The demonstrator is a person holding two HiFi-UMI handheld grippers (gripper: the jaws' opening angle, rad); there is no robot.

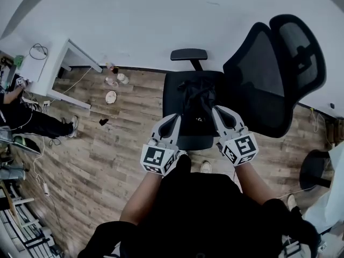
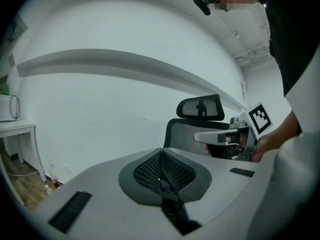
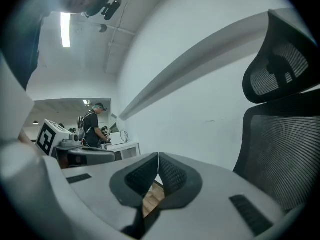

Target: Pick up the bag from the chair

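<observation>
One office chair [image 1: 269, 79] holds one black bag [image 1: 196, 98]; two grippers near its seat, left gripper [image 1: 173, 120] and right gripper [image 1: 219, 113]; one white desk [image 1: 45, 74] to its left.

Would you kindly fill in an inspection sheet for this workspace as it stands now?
Surface: black chair seat, standing on a wood floor.
Job's things: black bag lying on the seat, not yet lifted.
Clutter: small items on the floor near a white table.
Grippers: left gripper and right gripper both shut, empty, flanking the bag's near side.
Cables: coil on the table; lead along the floor at left.
Surroundings: white wall; another person at left.
</observation>
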